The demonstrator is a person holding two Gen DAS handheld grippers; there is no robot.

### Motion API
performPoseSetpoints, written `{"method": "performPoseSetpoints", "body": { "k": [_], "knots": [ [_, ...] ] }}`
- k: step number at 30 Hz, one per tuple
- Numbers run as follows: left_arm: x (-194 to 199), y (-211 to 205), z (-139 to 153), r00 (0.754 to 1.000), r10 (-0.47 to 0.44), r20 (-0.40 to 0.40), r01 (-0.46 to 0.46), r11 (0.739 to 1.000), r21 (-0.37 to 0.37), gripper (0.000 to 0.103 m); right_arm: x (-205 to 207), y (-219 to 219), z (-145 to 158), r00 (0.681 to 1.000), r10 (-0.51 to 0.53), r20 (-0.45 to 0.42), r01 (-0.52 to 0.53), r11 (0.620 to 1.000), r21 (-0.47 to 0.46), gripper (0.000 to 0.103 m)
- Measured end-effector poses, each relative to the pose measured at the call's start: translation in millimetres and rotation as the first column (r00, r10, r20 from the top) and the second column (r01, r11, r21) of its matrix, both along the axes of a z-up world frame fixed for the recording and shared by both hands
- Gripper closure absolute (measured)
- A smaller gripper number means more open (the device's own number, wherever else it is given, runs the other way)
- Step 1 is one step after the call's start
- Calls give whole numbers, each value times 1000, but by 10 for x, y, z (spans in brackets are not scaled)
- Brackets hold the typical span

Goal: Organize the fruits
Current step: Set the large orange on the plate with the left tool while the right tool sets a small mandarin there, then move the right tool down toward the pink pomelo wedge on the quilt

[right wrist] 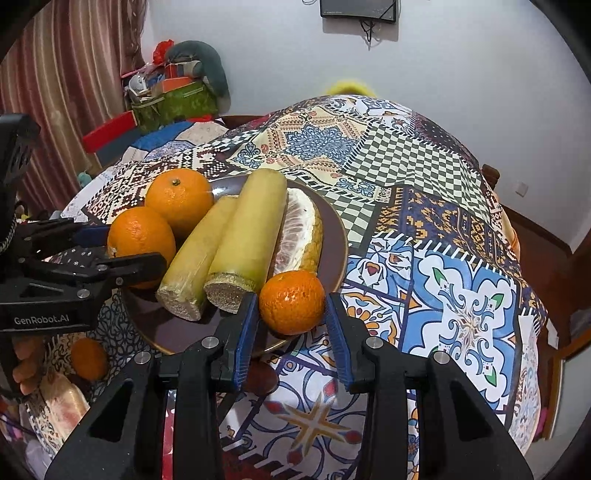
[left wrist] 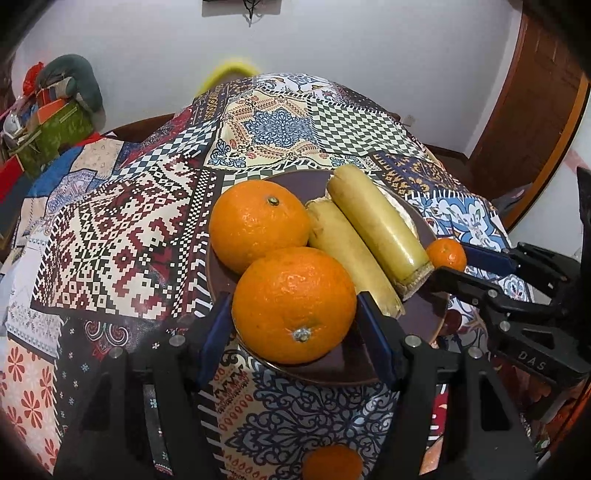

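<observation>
Probably a home dining room: patchwork tablecloth (left wrist: 280, 129), curtain (right wrist: 70, 74), wall-mounted screen (right wrist: 358, 9), cluttered boxes (right wrist: 177, 99).

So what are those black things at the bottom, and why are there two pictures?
They are claws that a person holds, one in each hand, each with a camera looking along it. One picture is from the left claw, which grips a big orange; the other is from the right claw, which grips a small orange. Both are at a brown plate on a patterned tablecloth. The plate also carries another orange, two yellow-green stalks and a peeled citrus piece.
</observation>
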State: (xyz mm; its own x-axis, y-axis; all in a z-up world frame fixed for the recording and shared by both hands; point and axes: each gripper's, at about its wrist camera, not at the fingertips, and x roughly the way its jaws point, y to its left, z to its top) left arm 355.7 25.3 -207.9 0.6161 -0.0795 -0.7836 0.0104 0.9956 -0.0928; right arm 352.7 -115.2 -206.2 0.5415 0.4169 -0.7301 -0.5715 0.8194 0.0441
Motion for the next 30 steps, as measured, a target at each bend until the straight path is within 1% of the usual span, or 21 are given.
{"method": "performPoseSetpoints", "body": {
  "k": [2,4,6,12,15,18,22,24,27,30],
  "knots": [
    [-26,-6,3,1000,-1,1,1,1000,7,37,-2,-20,8,1000,-10,-4,10,1000,6,68],
    [-55,-6,21,1000,1,5,-1,1000,9,37,-3,-58,25,1000,-19,-12,19,1000,20,62],
    [-103,-5,56,1000,0,8,0,1000,4,37,-23,-95,57,1000,-28,-12,28,999,32,59],
    [-364,-24,240,999,-18,38,18,1000,0,36,-196,-162,220,1000,-27,11,27,998,51,59],
    [-541,-27,300,999,-27,42,27,1000,-5,36,-379,-222,304,999,-28,34,25,997,72,58],
    [-708,-26,325,999,-34,37,34,999,9,36,-521,-256,330,999,-24,28,21,995,94,57],
    [-910,-2,305,999,-26,27,25,999,47,35,-766,-256,314,1000,0,23,-1,997,73,57],
    [-1015,62,240,1000,-5,7,5,999,35,33,-873,-262,274,1000,3,24,-5,998,62,57],
    [-1149,164,130,1000,10,-26,-10,1000,7,33,-989,-279,165,1000,3,-9,-2,998,61,55],
    [-1256,242,43,999,25,-47,-25,1000,12,33,-1073,-294,60,999,1,-47,2,998,67,55]
  ]
}}
